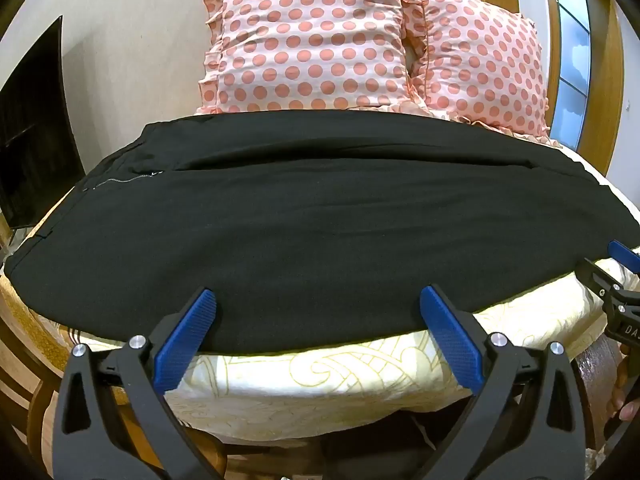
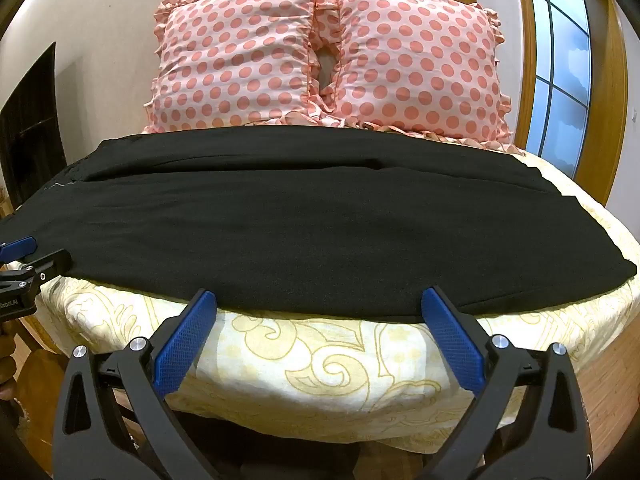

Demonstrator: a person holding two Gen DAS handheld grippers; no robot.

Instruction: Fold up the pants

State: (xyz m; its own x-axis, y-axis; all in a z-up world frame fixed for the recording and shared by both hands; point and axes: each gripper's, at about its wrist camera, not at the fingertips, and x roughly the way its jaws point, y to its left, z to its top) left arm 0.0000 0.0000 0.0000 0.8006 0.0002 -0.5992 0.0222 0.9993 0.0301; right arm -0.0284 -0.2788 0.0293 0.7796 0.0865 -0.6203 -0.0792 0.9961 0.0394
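Both the left gripper (image 1: 318, 300) and right gripper (image 2: 319, 302) hover with jaws spread and empty just short of the black pants' (image 1: 312, 220) near edge on the bed (image 2: 320, 364), so the fold looks about to begin; next, each likely must reach forward and pinch that edge.

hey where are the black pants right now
The black pants lie spread crosswise over the yellow patterned bedsheet, just in front of the two polka-dot pillows. Both open grippers, left and right, sit at their near edge.

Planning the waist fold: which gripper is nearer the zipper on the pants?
Left. The left gripper sits at the near hem toward the zipper end; the right gripper is farther along the pants, toward the leg end.
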